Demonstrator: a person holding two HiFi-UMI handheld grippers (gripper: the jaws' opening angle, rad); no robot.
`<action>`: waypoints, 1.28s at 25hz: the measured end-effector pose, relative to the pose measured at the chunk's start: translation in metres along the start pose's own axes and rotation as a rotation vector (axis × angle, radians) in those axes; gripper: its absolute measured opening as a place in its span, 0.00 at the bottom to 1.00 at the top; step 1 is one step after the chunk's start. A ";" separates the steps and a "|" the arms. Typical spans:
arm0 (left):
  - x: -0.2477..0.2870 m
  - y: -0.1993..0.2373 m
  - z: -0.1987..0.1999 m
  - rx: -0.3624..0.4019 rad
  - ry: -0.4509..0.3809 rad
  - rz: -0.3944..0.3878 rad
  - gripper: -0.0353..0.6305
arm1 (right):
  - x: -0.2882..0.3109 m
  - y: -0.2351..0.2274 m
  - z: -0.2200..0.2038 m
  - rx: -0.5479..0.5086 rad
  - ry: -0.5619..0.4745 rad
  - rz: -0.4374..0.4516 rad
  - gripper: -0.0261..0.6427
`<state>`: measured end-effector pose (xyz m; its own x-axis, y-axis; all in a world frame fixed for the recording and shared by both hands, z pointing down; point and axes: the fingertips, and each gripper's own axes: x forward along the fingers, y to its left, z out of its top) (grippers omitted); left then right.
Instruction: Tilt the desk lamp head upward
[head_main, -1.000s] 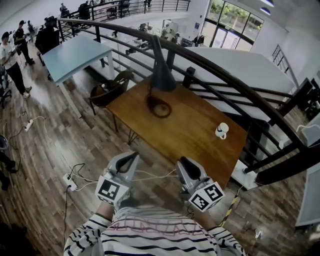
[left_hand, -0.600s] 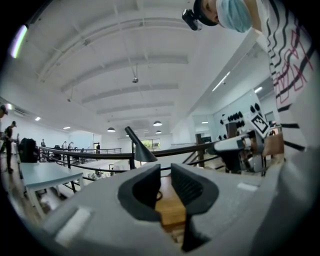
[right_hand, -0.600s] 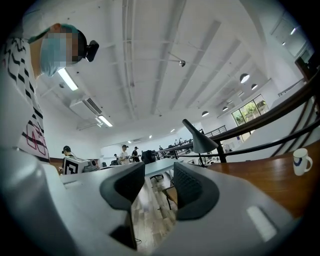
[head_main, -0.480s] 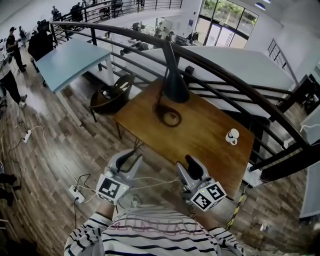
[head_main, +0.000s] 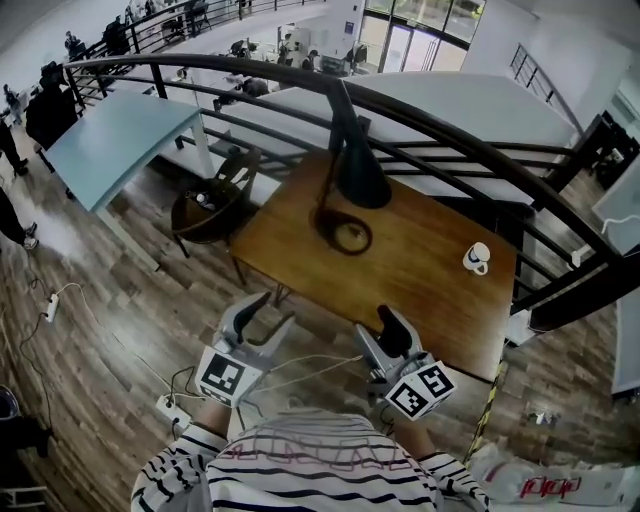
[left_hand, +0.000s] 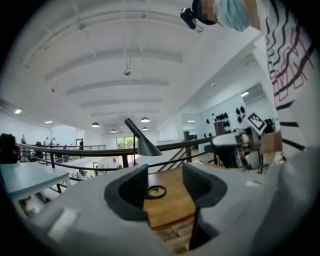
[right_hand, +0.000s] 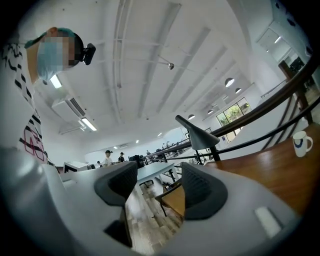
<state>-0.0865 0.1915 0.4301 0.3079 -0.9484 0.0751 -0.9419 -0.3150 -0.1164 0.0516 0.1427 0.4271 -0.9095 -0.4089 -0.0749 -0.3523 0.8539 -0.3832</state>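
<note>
Wood-plank floor (head_main: 110, 290) and a curved black railing (head_main: 480, 150) surround the brown wooden desk (head_main: 430, 290). At the desk's far side stands the black desk lamp (head_main: 358, 178) with its cone head. It is probably light, smooth metal on a stiff hinge, and best pinched at the cone's rim. The left gripper (head_main: 262, 318) and right gripper (head_main: 380, 335) hover at the desk's near edge. Their jaws have just been opening wide, with nothing between them.

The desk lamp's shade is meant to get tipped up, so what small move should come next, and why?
Probably reach both tools forward over the table toward the lamp head. The jaws of the left tool and right tool have just been opening and nothing sits between them. Both hang back by the table's near edge, while the lamp head points down at the far side.
</note>
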 end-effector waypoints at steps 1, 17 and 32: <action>0.002 0.004 -0.003 -0.008 0.001 -0.007 0.37 | 0.003 -0.001 -0.002 0.006 0.000 -0.008 0.43; 0.072 0.073 -0.015 -0.035 0.028 0.008 0.39 | 0.087 -0.071 0.016 0.052 0.034 0.006 0.45; 0.205 0.084 -0.007 -0.002 0.058 0.064 0.40 | 0.116 -0.192 0.058 0.103 0.045 0.073 0.45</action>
<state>-0.1035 -0.0288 0.4425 0.2388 -0.9630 0.1246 -0.9597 -0.2536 -0.1207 0.0268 -0.0873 0.4385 -0.9417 -0.3302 -0.0650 -0.2629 0.8423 -0.4705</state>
